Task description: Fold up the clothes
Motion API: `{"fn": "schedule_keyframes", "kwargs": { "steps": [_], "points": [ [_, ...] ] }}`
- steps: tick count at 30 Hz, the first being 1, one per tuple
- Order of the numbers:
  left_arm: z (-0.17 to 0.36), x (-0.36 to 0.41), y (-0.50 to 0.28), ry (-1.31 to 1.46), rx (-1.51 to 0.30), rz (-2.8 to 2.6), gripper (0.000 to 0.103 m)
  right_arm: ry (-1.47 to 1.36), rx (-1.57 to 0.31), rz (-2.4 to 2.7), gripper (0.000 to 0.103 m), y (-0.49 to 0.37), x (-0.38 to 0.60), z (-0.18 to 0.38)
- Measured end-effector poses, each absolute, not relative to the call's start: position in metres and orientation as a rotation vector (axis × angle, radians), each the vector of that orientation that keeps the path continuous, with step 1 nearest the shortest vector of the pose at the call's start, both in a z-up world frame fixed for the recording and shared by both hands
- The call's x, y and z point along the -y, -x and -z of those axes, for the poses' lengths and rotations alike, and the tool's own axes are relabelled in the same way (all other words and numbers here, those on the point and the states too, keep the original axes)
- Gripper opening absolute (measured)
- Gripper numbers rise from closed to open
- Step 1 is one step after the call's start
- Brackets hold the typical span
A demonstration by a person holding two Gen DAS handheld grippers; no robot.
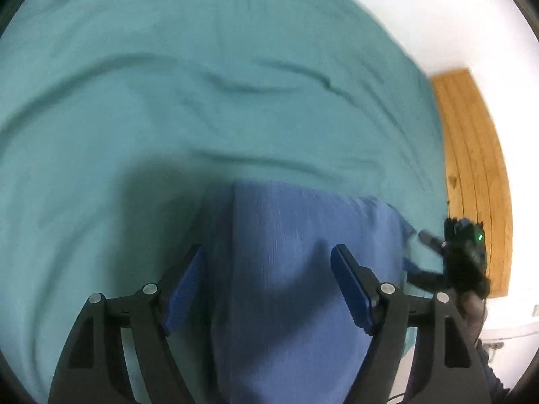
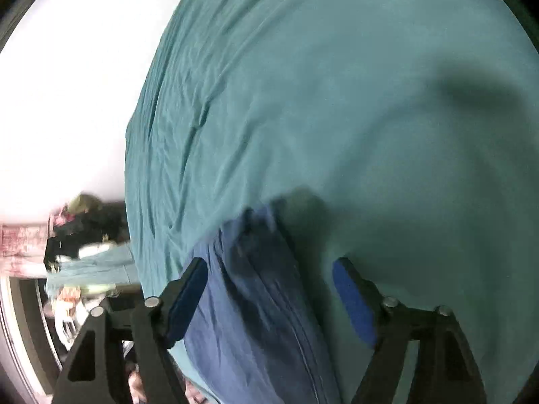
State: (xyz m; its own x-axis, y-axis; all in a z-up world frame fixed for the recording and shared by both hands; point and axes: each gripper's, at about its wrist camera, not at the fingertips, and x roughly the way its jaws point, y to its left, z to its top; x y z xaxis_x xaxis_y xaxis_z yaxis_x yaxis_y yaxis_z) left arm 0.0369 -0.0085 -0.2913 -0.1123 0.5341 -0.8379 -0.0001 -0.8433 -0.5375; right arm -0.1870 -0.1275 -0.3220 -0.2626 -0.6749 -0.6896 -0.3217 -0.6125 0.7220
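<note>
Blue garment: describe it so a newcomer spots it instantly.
A teal bedsheet fills both views. At its near edge, between the open left gripper fingers, lies the blue garment. It is the only darker, deep-blue fabric there.

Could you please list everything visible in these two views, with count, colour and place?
bed sheet: one, teal, wrinkled, covering the whole surface.
garment: one, blue, lying on the sheet, near edge, partly folded.
wooden panel: one, orange-brown, beyond the sheet's right edge in the left wrist view.
wall: white, behind.
clutter: dark and pale items, blurred, beside the bed in the right wrist view; cannot identify.
left hand-held gripper: one, black with blue pads, open over the garment.
right hand-held gripper: one, black with blue pads, open, at the garment's right side.
</note>
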Motion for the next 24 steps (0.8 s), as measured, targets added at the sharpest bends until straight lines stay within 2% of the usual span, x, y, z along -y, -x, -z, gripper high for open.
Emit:
{"fn": "schedule_keyframes", "kwargs": {
  "steps": [1, 2, 3, 5, 6, 8, 10, 12, 13, 14, 15, 17, 18, 19, 21, 22, 23, 24],
  "points": [
    [0.295, 0.004, -0.032, 1.803, 0.561, -1.999, 0.075, -1.752, 1.155, 1.978, 0.006, 0.193, 0.133, 0.322],
    [0.298, 0.008, -0.03, 1.804, 0.565, -1.977, 0.073, -1.782, 1.098, 2.023, 0.006, 0.201, 0.133, 0.321],
    [0.301, 0.014, -0.028, 1.806, 0.576, -1.955, 0.059, -1.809, 1.071, 2.069, 0.005, 0.207, 0.125, 0.321],
    [0.307, 0.025, -0.024, 1.811, 0.597, -1.91, 0.042, -1.859, 1.097, 2.099, 0.005, 0.212, 0.109, 0.327],
    [0.31, 0.031, -0.022, 1.812, 0.608, -1.888, 0.038, -1.874, 1.14, 2.078, 0.005, 0.214, 0.1, 0.331],
    [0.319, 0.05, -0.017, 1.802, 0.68, -1.835, 0.037, -1.881, 1.163, 2.092, 0.006, 0.211, 0.09, 0.329],
    [0.315, 0.059, -0.018, 1.793, 0.675, -1.82, 0.037, -1.864, 1.245, 2.085, 0.008, 0.202, 0.083, 0.327],
    [0.308, 0.063, -0.02, 1.785, 0.663, -1.829, 0.037, -1.797, 1.4, 2.03, 0.021, 0.191, 0.068, 0.319],
    [0.305, 0.065, -0.021, 1.781, 0.657, -1.834, 0.037, -1.773, 1.432, 1.987, 0.045, 0.187, 0.064, 0.316],
    [0.299, 0.065, -0.03, 1.777, 0.667, -1.837, 0.045, -1.752, 1.451, 1.945, 0.066, 0.182, 0.061, 0.313],
    [0.292, 0.065, -0.039, 1.773, 0.68, -1.839, 0.063, -1.741, 1.444, 1.907, 0.069, 0.179, 0.061, 0.312],
    [0.285, 0.066, -0.063, 1.728, 0.739, -1.851, 0.079, -1.797, 1.35, 1.831, 0.069, 0.171, 0.07, 0.318],
    [0.287, 0.064, -0.074, 1.715, 0.772, -1.842, 0.079, -1.833, 1.299, 1.795, 0.069, 0.167, 0.075, 0.325],
    [0.289, 0.062, -0.084, 1.706, 0.807, -1.829, 0.079, -1.848, 1.27, 1.767, 0.068, 0.166, 0.079, 0.332],
    [0.3, 0.055, -0.101, 1.706, 0.856, -1.815, 0.078, -1.808, 1.231, 1.743, 0.036, 0.17, 0.084, 0.343],
    [0.307, 0.053, -0.105, 1.718, 0.836, -1.83, 0.075, -1.814, 1.204, 1.76, 0.025, 0.176, 0.083, 0.344],
    [0.314, 0.052, -0.108, 1.73, 0.808, -1.848, 0.061, -1.825, 1.178, 1.78, 0.018, 0.183, 0.081, 0.345],
    [0.322, 0.052, -0.111, 1.741, 0.78, -1.865, 0.051, -1.839, 1.178, 1.79, 0.017, 0.185, 0.076, 0.345]
  ]
}}
